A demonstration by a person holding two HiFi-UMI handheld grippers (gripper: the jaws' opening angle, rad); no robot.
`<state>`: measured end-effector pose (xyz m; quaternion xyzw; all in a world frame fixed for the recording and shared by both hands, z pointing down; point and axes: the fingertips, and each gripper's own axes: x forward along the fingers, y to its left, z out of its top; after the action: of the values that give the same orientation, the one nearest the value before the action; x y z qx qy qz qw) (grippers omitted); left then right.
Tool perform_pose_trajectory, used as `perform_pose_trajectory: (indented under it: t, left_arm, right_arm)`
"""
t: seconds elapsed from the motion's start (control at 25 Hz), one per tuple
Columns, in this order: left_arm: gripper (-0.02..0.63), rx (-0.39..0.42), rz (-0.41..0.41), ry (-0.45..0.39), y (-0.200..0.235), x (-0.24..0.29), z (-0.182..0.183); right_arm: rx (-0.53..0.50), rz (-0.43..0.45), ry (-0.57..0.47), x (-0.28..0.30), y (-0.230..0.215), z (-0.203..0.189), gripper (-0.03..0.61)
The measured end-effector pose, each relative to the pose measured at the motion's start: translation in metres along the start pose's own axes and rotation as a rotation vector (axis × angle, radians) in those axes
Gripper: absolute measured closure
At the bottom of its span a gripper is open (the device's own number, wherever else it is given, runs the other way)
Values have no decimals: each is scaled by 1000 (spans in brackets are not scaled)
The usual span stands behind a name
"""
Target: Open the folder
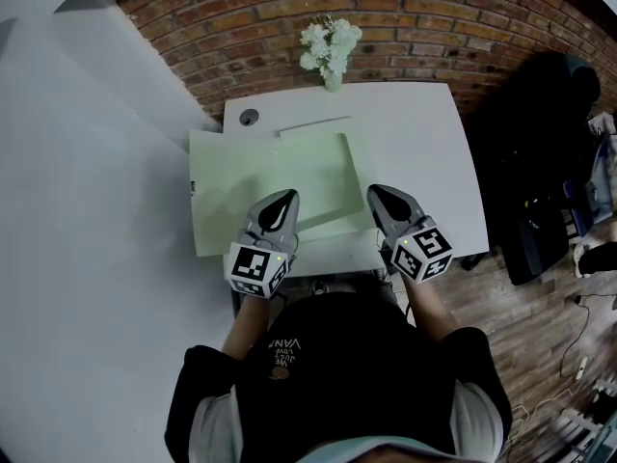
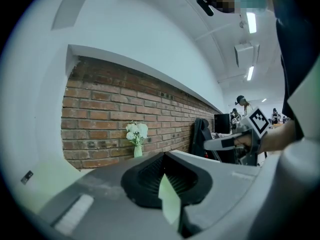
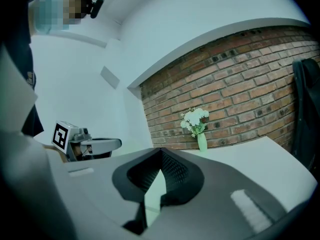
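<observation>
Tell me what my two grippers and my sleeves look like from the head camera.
The left gripper and right gripper have grey, tapered shells, with black ribbed pads lining the jaws. The left marker cube and right marker cube are white with black square patterns. The person wears a black top and the forearms are uncovered.

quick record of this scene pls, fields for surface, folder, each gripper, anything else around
surface: white table
folder: pale green rectangular folder, lying on the table, its left part overhanging the table's left edge
left gripper: jaws shut on the folder's near edge
right gripper: at the folder's right edge; pale green shows between its jaws, grip unclear
other: pale green vase of white flowers at the table's far edge; brick wall behind it
</observation>
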<state>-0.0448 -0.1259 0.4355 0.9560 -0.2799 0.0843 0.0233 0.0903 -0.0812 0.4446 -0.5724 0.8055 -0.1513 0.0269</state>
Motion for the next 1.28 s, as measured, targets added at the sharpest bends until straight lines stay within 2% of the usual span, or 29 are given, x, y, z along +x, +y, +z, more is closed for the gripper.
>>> perform_pose_trajectory:
  t: [0.32, 0.96, 1.28]
  left_arm:
    - [614, 0, -31, 24, -5, -5, -11]
    - [614, 3, -27, 48, 5, -12, -19]
    - [614, 1, -22, 26, 7, -13, -19]
  right_arm:
    - [-5, -17, -1, -4, 9, -4, 581]
    - [-24, -52, 14, 1, 11, -10, 581]
    - [-31, -55, 16, 1, 11, -11, 581]
